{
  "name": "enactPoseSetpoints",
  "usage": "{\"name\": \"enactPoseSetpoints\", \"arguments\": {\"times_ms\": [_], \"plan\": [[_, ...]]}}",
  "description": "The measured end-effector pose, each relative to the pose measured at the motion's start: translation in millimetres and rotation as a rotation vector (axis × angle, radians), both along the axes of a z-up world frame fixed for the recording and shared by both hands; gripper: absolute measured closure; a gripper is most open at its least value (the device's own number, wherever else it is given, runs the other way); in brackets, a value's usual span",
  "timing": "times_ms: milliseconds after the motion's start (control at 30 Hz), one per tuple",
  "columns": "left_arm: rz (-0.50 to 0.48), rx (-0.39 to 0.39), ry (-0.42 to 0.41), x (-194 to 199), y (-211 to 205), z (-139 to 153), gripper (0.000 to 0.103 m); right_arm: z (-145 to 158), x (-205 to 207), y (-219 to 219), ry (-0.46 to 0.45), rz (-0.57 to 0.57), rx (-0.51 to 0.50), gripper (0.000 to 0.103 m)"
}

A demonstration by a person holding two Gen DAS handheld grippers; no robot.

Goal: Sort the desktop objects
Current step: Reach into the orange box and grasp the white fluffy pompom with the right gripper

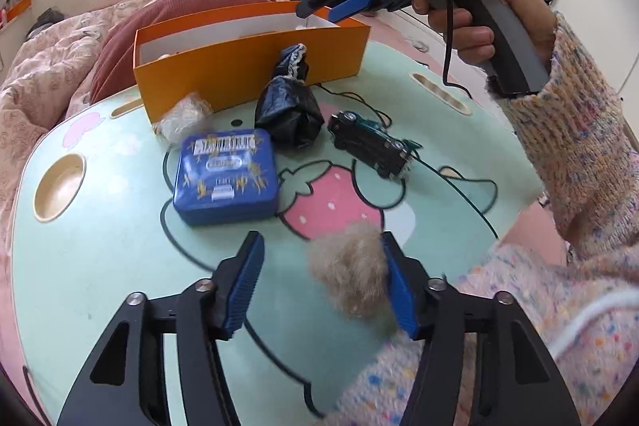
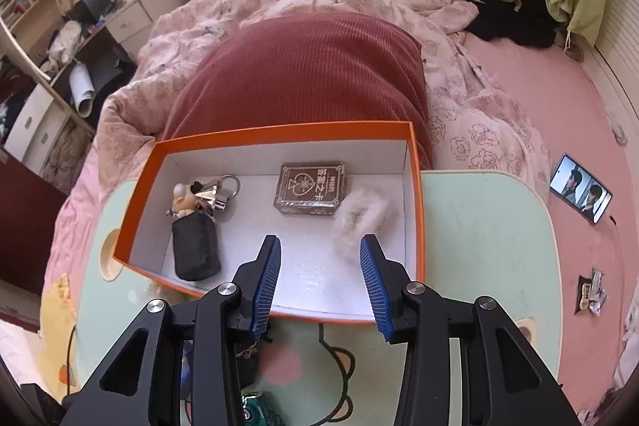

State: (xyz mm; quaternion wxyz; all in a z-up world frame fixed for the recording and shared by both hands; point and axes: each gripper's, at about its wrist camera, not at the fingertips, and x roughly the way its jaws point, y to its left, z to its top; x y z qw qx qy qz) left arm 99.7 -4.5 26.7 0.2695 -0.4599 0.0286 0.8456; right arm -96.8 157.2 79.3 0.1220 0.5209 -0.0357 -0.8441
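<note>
Orange box (image 2: pixel 413 194): cards (image 2: pixel 309 194), keyring (image 2: pixel 209 192), pouch (image 2: pixel 195 250), fluff (image 2: pixel 361 216) already inside. Right gripper (image 2: pixel 321 280) above, apart, empty. Left gripper (image 1: pixel 319 280) apart, fur ball (image 1: pixel 351 272) against one pad. Left on table (image 1: pixel 100 266): blue tin (image 1: pixel 225 176), toy car (image 1: pixel 371 142), black bag (image 1: pixel 289 104).

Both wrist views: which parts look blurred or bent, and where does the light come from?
Left wrist view: the beige fluff ball and knitted sleeve are smeared; the blue tin is sharp. Right wrist view: the white fluff in the orange box is blurred; daylight enters top left. Both: fisheye bends the table edges.
</note>
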Motion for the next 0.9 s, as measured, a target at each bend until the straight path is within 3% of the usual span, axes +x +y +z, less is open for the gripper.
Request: {"name": "enactPoseSetpoints", "arguments": {"times_ms": [100,233,333,533,800,867,900], "plan": [[0.026,0.008,-0.012,-11.7,5.7,-3.2,0.054,-3.6,-15.7,6.3,-0.059,-0.017,-0.031,0.062],[0.034,0.044,0.078,-1.1,0.9,13.0,0.051,-9.8,-27.7,6.0,-0.109,-0.025,-0.005,0.062],[0.074,0.046,0.124,6.3,-5.9,19.9,0.031,-10.7,-28.9,1.8,-0.085,-0.041,0.069,0.062],[0.165,0.056,0.084,-0.6,-20.4,10.6,0.03,-28.7,-31.8,-20.1,-0.073,-0.027,0.254,0.063],[0.19,0.081,0.077,3.2,-26.3,3.8,0.03,-54.6,-34.2,-45.6,-0.048,0.043,0.441,0.063],[0.193,0.094,0.087,4.9,-28.5,5.0,0.03,-54.3,-33.6,-43.3,-0.03,0.04,0.453,0.071],[0.197,0.099,0.087,3.3,-29.8,5.1,0.031,-53.9,-33.0,-41.9,-0.017,0.039,0.469,0.084]]}}
